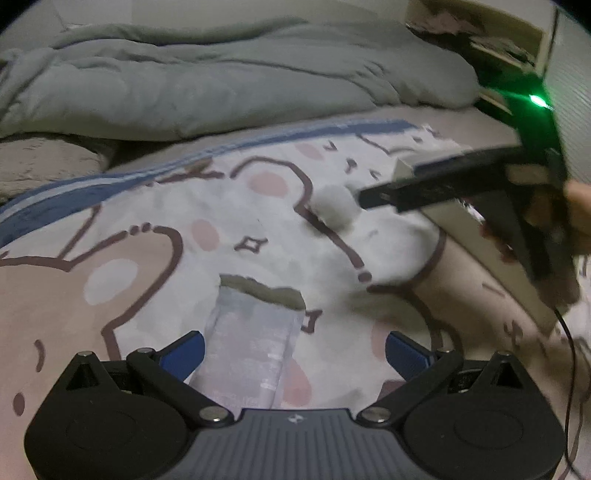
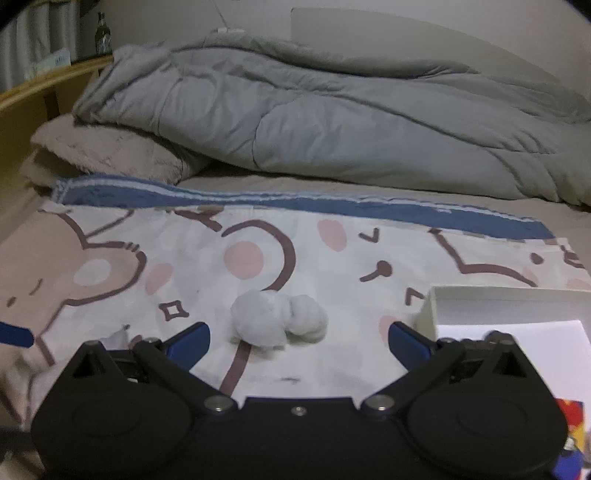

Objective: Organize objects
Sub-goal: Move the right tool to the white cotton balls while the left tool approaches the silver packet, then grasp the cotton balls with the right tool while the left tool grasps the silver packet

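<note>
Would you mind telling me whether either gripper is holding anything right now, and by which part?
Nothing is held. The right gripper is open just short of the rolled white socks; the left gripper is open over a flat pale cloth.

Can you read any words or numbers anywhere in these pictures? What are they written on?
No words can be read.
Green bottle on the shelf: label too small and blurred.
Colourful print by the white box: blurred, no letters clear.
Clear packet: markings unreadable.

A rolled sock pair lies on the printed blanket spread over the bed, with an open box just to its right. Behind the blanket a bunched duvet is heaped across the bed, partly over a pillow at the left.
</note>
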